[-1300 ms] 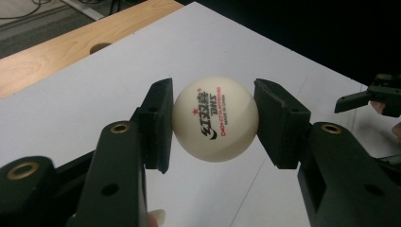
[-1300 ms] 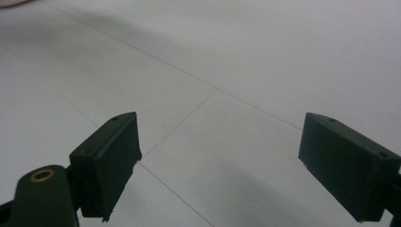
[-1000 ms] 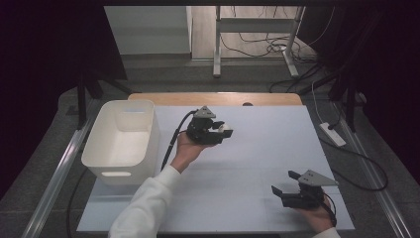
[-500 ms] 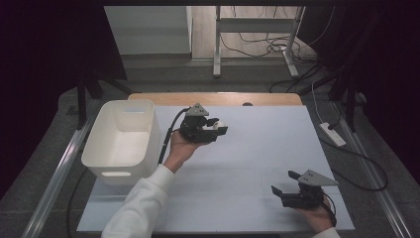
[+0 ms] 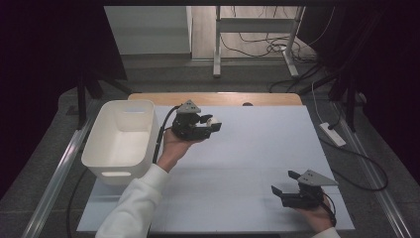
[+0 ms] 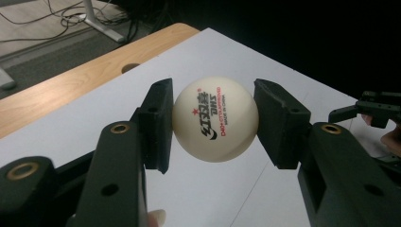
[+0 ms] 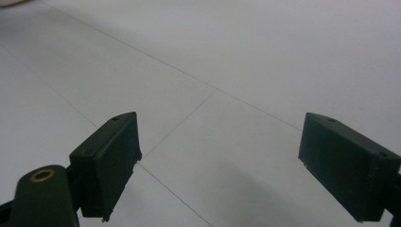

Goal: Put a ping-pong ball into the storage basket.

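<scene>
A: Your left tongs (image 6: 215, 120) are clamped on the ball (image 6: 215, 119). Both pads press its sides, one on each, and the red and black print faces the left gripper view's camera.

B: And in the high view?

A: There your left tongs (image 5: 214, 124) sit above the bench (image 5: 257, 148), toward its far left part, with the ball (image 5: 210, 120) a small white spot at their tip. Your left hand (image 5: 173, 146) grips them from below, the white sleeve (image 5: 133, 208) running down to the bottom edge. The ball is off the bench, held in the air.

B: What about your right?

A: Your right tongs (image 5: 286, 182) stand apart with nothing between them. In the right gripper view the two black pads (image 7: 111, 156) are wide, and bare white bench (image 7: 227, 71) shows in the gap. They sit low at the near right corner, in your right hand (image 5: 317, 215).

B: What lies around them?

A: The white bin (image 5: 121, 141) stands at the left edge of the bench, just beside your left hand. The ball is to the right of its rim, not over it. A strip of wood (image 5: 218, 98) shows along the far edge of the bench. Past it, on the floor, are grey table legs (image 5: 218, 44) and loose cables (image 5: 257, 47). A white power strip (image 5: 333, 134) lies on the floor to the right.
</scene>
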`<action>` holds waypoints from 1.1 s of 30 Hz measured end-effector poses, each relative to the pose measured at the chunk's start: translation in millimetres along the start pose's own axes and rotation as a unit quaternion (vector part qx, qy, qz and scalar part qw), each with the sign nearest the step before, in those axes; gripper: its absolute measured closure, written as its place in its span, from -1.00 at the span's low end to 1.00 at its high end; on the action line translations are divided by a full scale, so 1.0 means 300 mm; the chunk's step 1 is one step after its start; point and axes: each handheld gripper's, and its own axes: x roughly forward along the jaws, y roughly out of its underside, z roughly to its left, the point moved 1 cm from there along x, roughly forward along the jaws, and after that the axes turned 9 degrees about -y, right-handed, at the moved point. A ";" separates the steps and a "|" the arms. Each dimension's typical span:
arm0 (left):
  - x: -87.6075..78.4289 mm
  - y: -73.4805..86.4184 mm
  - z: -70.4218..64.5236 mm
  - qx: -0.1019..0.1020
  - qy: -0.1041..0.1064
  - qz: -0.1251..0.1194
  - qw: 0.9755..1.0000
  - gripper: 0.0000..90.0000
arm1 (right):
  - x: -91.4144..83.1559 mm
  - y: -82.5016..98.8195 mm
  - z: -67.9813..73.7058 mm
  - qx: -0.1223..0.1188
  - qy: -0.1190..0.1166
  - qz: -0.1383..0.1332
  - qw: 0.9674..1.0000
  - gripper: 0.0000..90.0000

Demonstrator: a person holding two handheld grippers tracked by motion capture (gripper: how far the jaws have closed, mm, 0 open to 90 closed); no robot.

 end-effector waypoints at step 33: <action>-0.116 0.010 0.072 -0.007 -0.045 -0.007 0.999 0.14 | 0.004 -0.004 0.001 -0.002 -0.001 0.000 1.000 -0.71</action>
